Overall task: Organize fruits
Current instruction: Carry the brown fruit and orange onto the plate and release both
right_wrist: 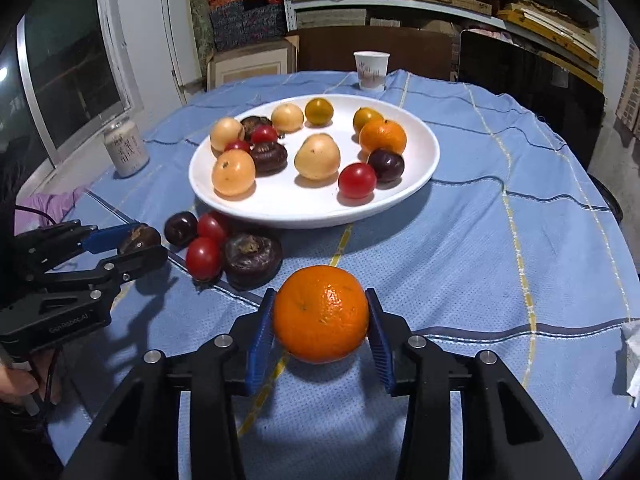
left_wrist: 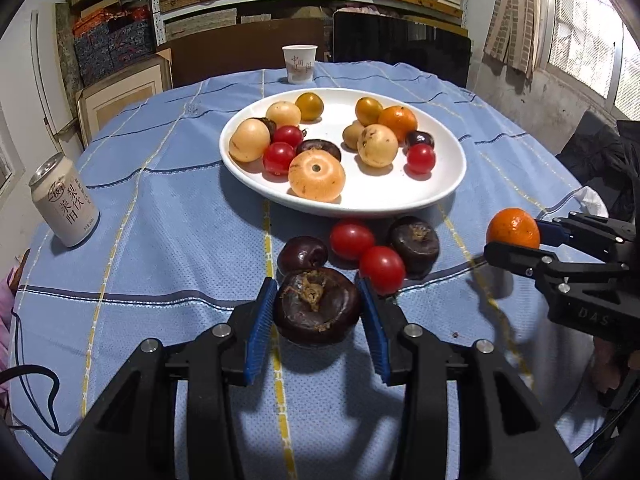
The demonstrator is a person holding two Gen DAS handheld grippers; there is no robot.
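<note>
A white plate [left_wrist: 448, 184] holds several fruits in two groups: loquats, cherry tomatoes, dark water chestnuts and a tangerine. My left gripper [left_wrist: 318, 304] is shut on a dark water chestnut [left_wrist: 316, 306], just in front of the plate. Two cherry tomatoes [left_wrist: 352, 238], a dark plum [left_wrist: 302, 254] and another water chestnut [left_wrist: 416, 242] lie on the cloth by the plate's near rim. My right gripper [right_wrist: 320, 314] is shut on an orange tangerine [right_wrist: 322, 312], to the right of that loose fruit; it also shows in the left wrist view [left_wrist: 514, 228].
A drink can [left_wrist: 64, 200] stands at the table's left edge. A paper cup [left_wrist: 300, 63] stands behind the plate [right_wrist: 420, 176]. A white tissue [right_wrist: 634, 352] lies at the right edge. Chairs and shelves are behind the round, blue-clothed table [left_wrist: 160, 240].
</note>
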